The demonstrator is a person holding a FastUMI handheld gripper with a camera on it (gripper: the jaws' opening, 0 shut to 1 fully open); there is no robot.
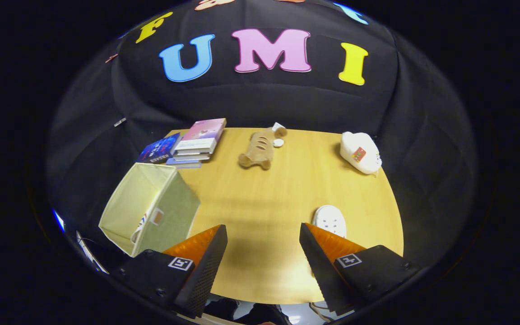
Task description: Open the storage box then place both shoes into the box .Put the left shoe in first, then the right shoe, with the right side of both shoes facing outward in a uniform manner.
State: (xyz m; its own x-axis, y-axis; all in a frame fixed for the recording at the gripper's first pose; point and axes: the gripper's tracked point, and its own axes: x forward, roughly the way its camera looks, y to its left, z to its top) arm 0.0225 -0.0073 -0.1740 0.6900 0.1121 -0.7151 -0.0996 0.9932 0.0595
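Both fingers of the gripper [263, 253] stand wide apart above the wooden table [264, 198], with nothing between them but bare tabletop. Just beyond the left finger sits the storage box [151, 207], a pale green fabric cube at the table's near left corner; its top is open, and something with red and blue stripes shows inside, too little of it to name. Behind the box lies a stack of books [197, 144]. Further right, at the far middle of the table, rests a tan plush toy [260, 149]. A white pouch [360, 152] lies at the far right corner. Just ahead of the right finger peeks 1 white shoe [330, 220], partly hidden by that finger.

Judging by the open box, the opening step looks done and the shoe-loading step is in hand. Whether 1 shoe is already inside cannot be told. The next move likely calls for swinging right and lowering over the white shoe.
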